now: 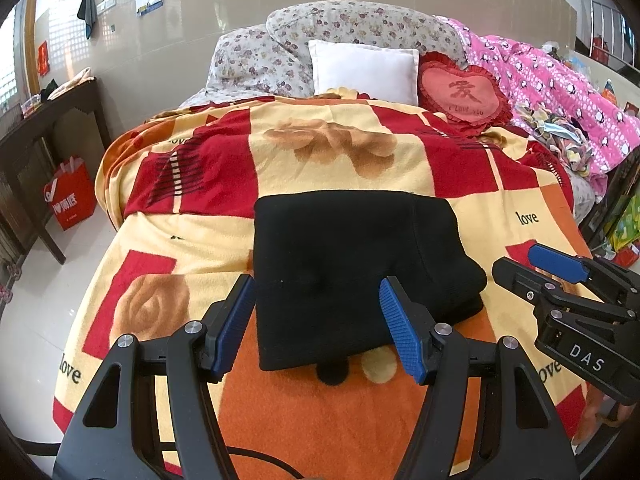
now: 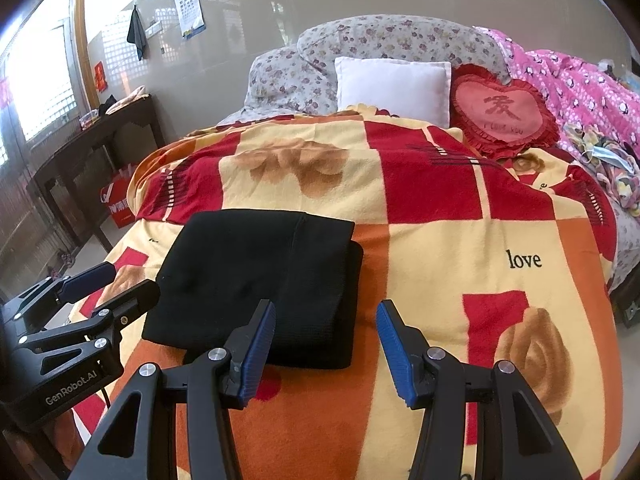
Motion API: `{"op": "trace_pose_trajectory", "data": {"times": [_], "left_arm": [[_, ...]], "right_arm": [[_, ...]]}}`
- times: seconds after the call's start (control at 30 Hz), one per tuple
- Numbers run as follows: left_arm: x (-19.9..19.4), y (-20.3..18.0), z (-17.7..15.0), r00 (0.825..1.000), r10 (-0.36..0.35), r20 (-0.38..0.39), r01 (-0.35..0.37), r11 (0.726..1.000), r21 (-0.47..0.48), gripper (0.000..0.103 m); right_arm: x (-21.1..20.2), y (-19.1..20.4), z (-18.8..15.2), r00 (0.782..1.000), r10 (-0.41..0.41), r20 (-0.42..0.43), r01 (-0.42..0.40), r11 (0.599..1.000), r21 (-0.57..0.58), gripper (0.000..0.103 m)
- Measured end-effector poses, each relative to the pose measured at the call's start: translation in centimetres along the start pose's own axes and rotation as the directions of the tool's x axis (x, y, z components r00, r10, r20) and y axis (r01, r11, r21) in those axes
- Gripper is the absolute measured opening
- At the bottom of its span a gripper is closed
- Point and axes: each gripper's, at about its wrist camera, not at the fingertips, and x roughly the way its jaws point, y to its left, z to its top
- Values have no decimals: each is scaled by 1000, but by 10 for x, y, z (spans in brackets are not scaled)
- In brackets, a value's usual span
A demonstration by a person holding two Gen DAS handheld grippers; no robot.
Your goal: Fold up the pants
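Through the left wrist camera I see the black pants lying folded into a compact rectangle in the middle of the frame, flat on the red, yellow and orange blanket that covers the bed. My left gripper sits at the bottom centre of that view with its blue-padded jaws standing apart; the near edge of the pants shows in the gap between them, but neither pad presses on the cloth, so it holds nothing. At the right edge of the same frame I can see my right gripper from the side, just beside the right edge of the folded pants. In the right wrist view the pants lie left of centre, and my right gripper at the bottom centre is likewise open and empty, its left finger over the near right corner of the pants and its right finger over bare blanket. The left gripper shows at the lower left of that frame, beside the pants' left edge. In the upper part of both views sit a white pillow and a red heart cushion.
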Motion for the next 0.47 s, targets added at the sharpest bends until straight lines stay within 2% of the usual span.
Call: {"op": "trace_pose_trajectory", "data": {"times": [0.33,0.47], "left_arm": [[4,1,-3,999,26,19,-26,1000,0,65],[9,7,-2,1000,25,3,-25,1000,-4,65]], "right_arm": [[7,-5,-2,1000,1,-13,-1,1000,4,51],[13,-23,-1,999,-41,-16,41,999,19,51]]}}
